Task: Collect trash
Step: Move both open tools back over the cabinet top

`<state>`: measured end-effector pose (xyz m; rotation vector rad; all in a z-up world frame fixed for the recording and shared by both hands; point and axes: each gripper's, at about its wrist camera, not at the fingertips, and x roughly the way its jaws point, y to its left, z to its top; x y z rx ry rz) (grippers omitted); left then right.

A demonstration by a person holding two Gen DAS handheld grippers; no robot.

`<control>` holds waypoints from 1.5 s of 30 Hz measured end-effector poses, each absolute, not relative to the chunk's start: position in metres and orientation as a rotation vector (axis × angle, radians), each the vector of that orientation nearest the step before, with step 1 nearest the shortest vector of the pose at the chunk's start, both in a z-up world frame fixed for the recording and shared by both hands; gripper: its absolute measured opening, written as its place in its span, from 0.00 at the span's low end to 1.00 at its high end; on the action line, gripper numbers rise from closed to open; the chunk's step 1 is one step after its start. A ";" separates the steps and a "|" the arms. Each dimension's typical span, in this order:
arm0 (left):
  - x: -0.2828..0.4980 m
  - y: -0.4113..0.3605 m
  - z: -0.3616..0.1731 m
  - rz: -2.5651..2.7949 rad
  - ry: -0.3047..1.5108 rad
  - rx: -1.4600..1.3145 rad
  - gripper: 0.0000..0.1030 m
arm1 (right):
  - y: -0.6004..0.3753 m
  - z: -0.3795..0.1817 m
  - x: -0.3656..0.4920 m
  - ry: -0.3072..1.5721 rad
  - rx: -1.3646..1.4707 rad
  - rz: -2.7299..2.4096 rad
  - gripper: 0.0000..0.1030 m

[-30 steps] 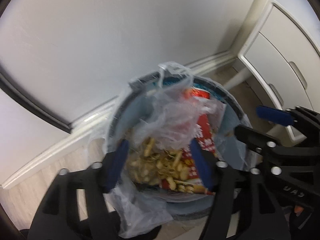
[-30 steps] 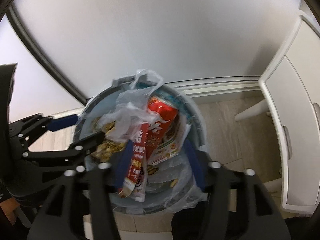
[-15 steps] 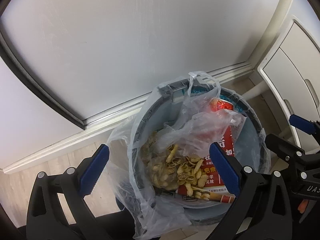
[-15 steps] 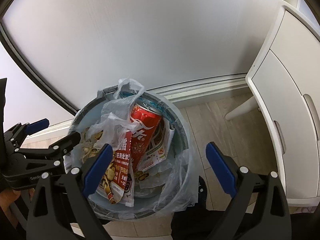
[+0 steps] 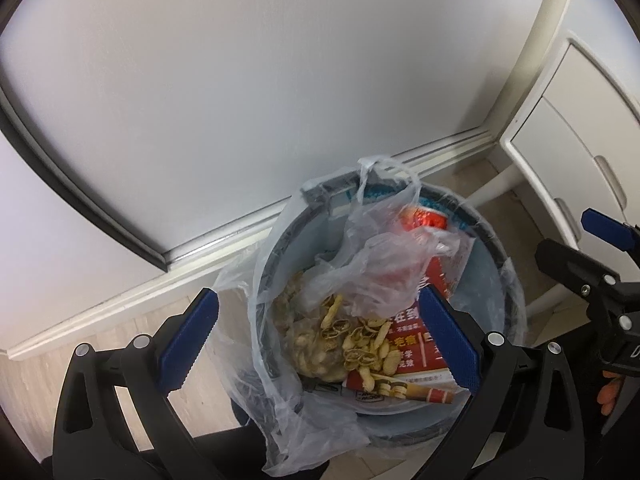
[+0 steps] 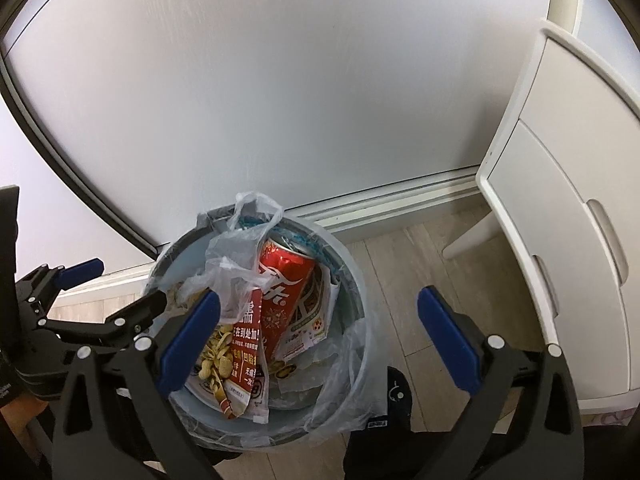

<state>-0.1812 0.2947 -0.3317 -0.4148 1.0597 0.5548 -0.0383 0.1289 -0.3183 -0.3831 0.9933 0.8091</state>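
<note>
Left gripper (image 5: 316, 338) spread wide, empty, above bin (image 5: 502, 292); peanut shells (image 5: 344, 340) and clear bag (image 5: 380, 276) below it. Right gripper (image 6: 316, 330) jaws opening, nothing between, can (image 6: 286, 284) beneath left finger. Advice: lift clear without snagging liner (image 6: 344, 364).

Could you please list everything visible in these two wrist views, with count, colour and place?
trash bin: one, grey-blue, on the floor by the wall
bin liner: one, clear, draped over the bin rim
drink can: one, red, lying in the bin
snack wrapper: one, red, in the bin
peanut shells: a pile, tan, in the bin
cabinet: one, white, right of the bin
left hand-held gripper: black, blue pads, open
right hand-held gripper: black, blue pads, jaws opening, nothing held
</note>
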 end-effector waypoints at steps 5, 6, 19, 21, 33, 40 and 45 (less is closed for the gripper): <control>-0.183 0.289 -0.295 0.546 0.982 -0.385 0.94 | 0.118 -0.290 -0.039 0.921 -0.354 0.778 0.94; -0.182 0.288 -0.287 0.548 0.967 -0.371 0.94 | 0.117 -0.283 -0.039 0.909 -0.345 0.771 0.94; -0.169 0.249 -0.151 0.461 0.655 -0.257 0.94 | 0.067 -0.156 -0.036 0.570 -0.264 0.636 0.94; -0.166 0.241 -0.134 0.459 0.610 -0.242 0.94 | 0.059 -0.148 -0.027 0.585 -0.266 0.557 0.94; -0.118 0.204 -0.087 0.380 0.546 -0.225 0.94 | -0.016 -0.098 -0.003 0.544 -0.125 0.539 0.94; -0.084 0.169 -0.075 0.245 0.570 -0.218 0.94 | -0.090 -0.087 0.015 0.504 -0.042 0.399 0.94; -0.050 0.134 -0.068 0.102 0.590 -0.230 0.94 | -0.133 -0.092 0.033 0.536 -0.089 0.290 0.94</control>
